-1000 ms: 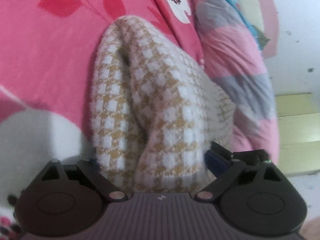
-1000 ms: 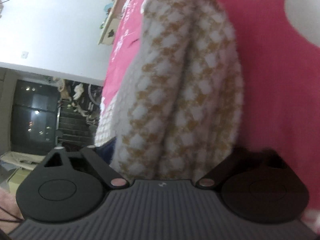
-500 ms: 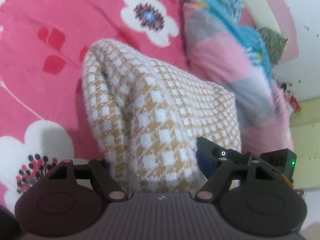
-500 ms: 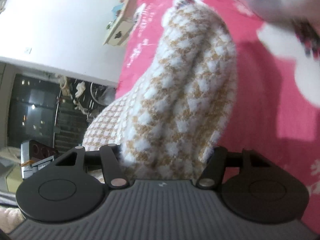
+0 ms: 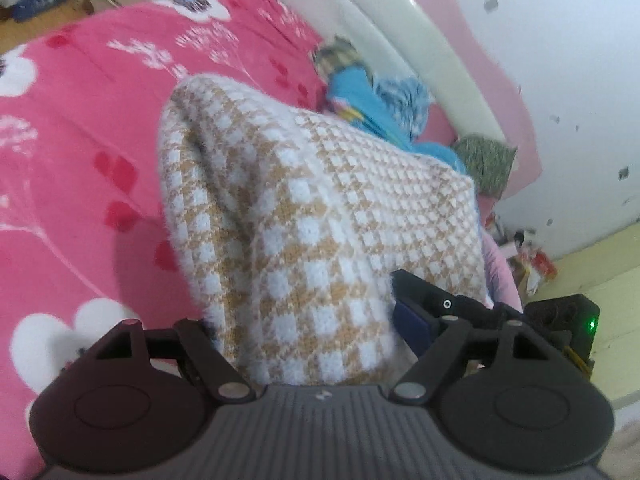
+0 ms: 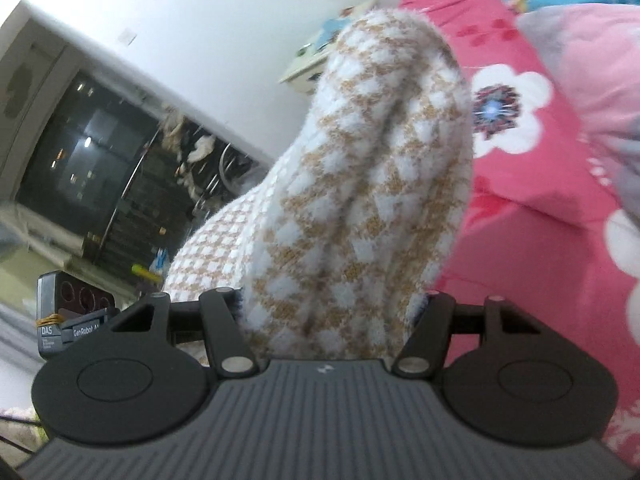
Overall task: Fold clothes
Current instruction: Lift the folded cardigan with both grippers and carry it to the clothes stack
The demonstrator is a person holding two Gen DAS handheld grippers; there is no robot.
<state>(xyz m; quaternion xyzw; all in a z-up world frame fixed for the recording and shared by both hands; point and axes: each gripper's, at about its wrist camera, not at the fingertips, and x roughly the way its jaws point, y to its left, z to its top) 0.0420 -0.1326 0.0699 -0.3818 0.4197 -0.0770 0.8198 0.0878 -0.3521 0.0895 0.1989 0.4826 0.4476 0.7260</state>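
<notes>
A fuzzy tan-and-white houndstooth garment [image 5: 304, 216] hangs bunched from both grippers above a pink flowered bedspread [image 5: 72, 152]. My left gripper [image 5: 304, 344] is shut on one edge of it; the fingertips are buried in the fabric. My right gripper [image 6: 332, 320] is shut on another edge of the same garment [image 6: 372, 184], which rises in thick folds in front of the camera. The other gripper shows at the right in the left wrist view [image 5: 472, 312] and at the lower left in the right wrist view [image 6: 68, 320].
A blue patterned cloth [image 5: 376, 104] and a green-grey item [image 5: 484, 160] lie near the white headboard [image 5: 400, 28]. A pink-grey pillow [image 6: 592, 76] lies on the bedspread [image 6: 532, 216]. A dark window [image 6: 92, 160] and a small cabinet [image 6: 304, 68] stand beyond the bed.
Both grippers have lifted and tilted up with the garment still held; the views swung from the bedspread toward the headboard and the room. The garment hangs more spread between them.
</notes>
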